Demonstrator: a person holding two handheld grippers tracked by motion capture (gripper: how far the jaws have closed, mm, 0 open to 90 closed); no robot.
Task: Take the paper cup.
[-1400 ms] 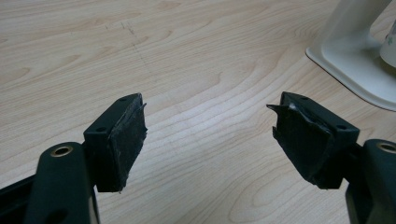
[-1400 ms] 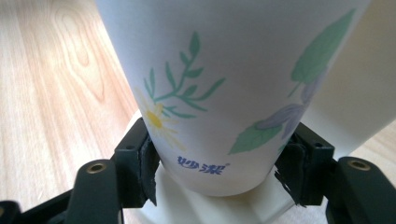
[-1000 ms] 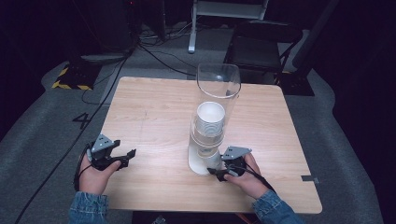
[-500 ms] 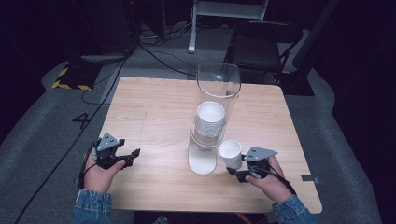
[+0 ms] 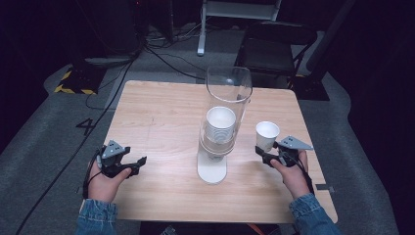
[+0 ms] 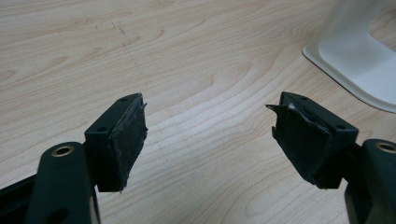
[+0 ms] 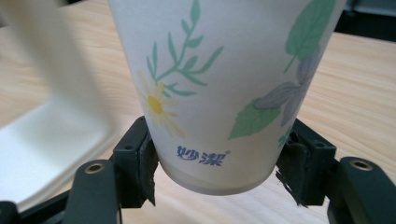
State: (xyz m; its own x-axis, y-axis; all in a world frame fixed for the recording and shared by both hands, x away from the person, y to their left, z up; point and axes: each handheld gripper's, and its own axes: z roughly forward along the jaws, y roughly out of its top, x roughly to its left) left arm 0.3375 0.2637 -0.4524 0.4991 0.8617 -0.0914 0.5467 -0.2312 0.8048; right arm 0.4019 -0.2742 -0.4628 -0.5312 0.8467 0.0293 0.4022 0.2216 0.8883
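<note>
A clear tube cup dispenser (image 5: 226,105) on a white base (image 5: 212,169) stands mid-table with a stack of white paper cups (image 5: 219,125) inside. My right gripper (image 5: 267,152) is shut on the bottom of one paper cup (image 5: 267,134), held upright to the right of the dispenser. In the right gripper view the flower-printed cup (image 7: 219,84) sits between both pads (image 7: 144,168). My left gripper (image 5: 136,164) rests at the table's left front, open, with bare wood between its pads (image 6: 126,140). The dispenser's white base (image 6: 359,60) lies to its upper right.
The wooden table (image 5: 161,122) has free room on its left half and behind the dispenser. A dark chair (image 5: 274,44) and cables on the grey floor lie beyond the far edge.
My right gripper has carried the paper cup away from the foot of the dispenser to the right and slightly up. The left gripper has stayed in place.
</note>
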